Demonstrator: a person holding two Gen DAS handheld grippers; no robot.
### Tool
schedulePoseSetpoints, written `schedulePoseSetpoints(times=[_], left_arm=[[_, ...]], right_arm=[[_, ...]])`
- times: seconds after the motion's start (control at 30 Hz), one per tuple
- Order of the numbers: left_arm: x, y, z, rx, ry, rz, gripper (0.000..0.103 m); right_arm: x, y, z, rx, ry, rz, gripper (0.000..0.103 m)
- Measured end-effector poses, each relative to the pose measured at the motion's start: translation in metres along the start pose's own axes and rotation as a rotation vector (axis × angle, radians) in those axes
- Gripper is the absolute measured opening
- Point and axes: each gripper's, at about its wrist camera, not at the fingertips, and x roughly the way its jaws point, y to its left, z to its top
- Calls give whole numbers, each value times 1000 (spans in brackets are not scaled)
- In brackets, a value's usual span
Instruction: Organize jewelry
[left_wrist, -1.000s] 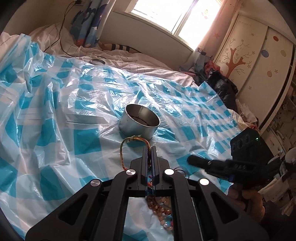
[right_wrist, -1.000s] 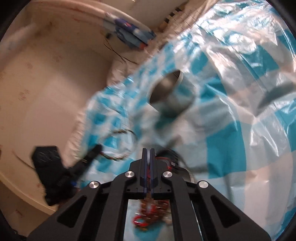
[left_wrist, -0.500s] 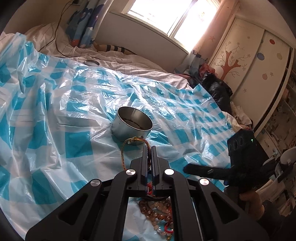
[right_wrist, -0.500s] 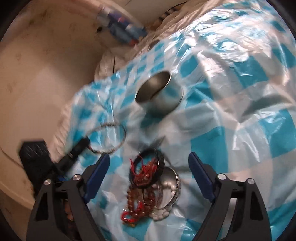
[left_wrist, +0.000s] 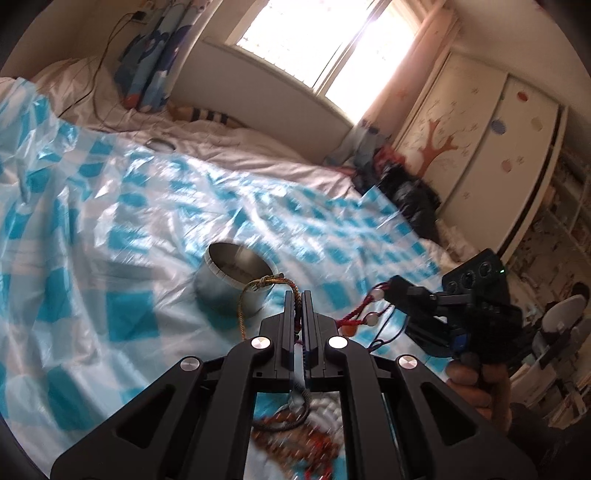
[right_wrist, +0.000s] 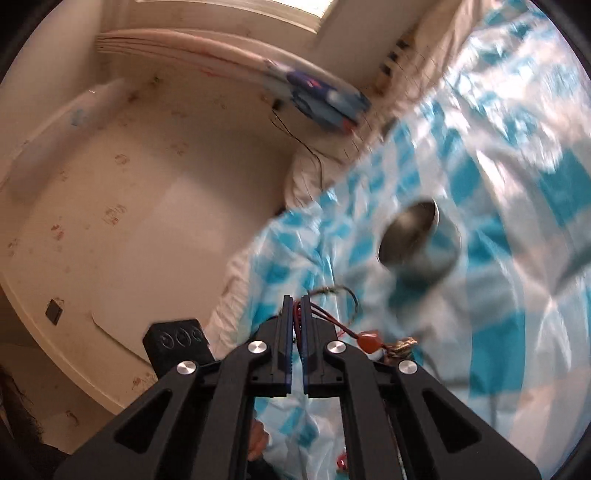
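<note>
A round metal tin (left_wrist: 232, 286) stands open on the blue-and-white checked plastic sheet (left_wrist: 92, 229); it also shows in the right wrist view (right_wrist: 421, 243). My left gripper (left_wrist: 299, 299) is shut on a braided cord bracelet (left_wrist: 258, 291), lifted just in front of the tin. My right gripper (right_wrist: 296, 304) is shut on a red cord bracelet (right_wrist: 351, 334) with an orange bead and holds it above the sheet; it shows at the right of the left wrist view (left_wrist: 391, 291). A heap of bead bracelets (left_wrist: 299, 435) lies on the sheet under the left gripper.
The sheet covers a bed with pale linen (left_wrist: 236, 147). A window (left_wrist: 314, 40) and a wardrobe (left_wrist: 498, 122) stand beyond the bed. Dark clothes (left_wrist: 410, 192) lie at the bed's far right corner. A cable (left_wrist: 99, 74) runs along the wall.
My right gripper opened over the heap, then shut on the red cord bracelet and lifted it. My left gripper kept its hold on the braided bracelet and rose a little toward the tin.
</note>
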Motion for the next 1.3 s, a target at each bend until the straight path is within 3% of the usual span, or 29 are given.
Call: schedulePoseSetpoints(times=[0.13,0.27,0.33,0.43,0.5,0.67,0.77,0.8,0.87,0.93,1.1,1.2,1.23,1.3], left_arm=[[19,5,15,-34,-30,-55,3],[31,7,17,-41,-9,-52,3],[29,6,17,-37,-15,-55,3],[24,6,19,-41,-33,-58,3],[24,8,19,-42,-31,-56,3],[23,6,17,-38,-30,-49,3],[22,7,18,-38,-32,-50,3],[22,7,18,-37,-32,-49,3],[22,7,18,-39,-30,-48,3],[21,8,18,-40,-28,-46,3],[21,7,18,-33,-26,-45,3],[21,8,17,-38,-22,-42,3],[21,8,17,-39,-22,-41,3],[22,7,17,-39,-22,-41,3]], right_arm=[[3,-12,18,34,-8,32,5],[20,-27,25,91,49,98,5],[33,-23,23,38,125,-31,5],[42,-37,16,55,167,-195,5],[41,-52,12,112,172,-236,5],[36,-54,10,133,153,-188,5],[35,-45,10,128,159,-18,5],[43,-34,9,55,228,-63,5],[59,-23,1,-75,324,-239,7],[63,-40,-6,14,339,-233,8],[49,-43,1,62,265,-180,8],[49,-47,0,61,279,-241,8],[53,-47,-2,64,288,-276,10],[56,-48,-2,51,306,-363,56]])
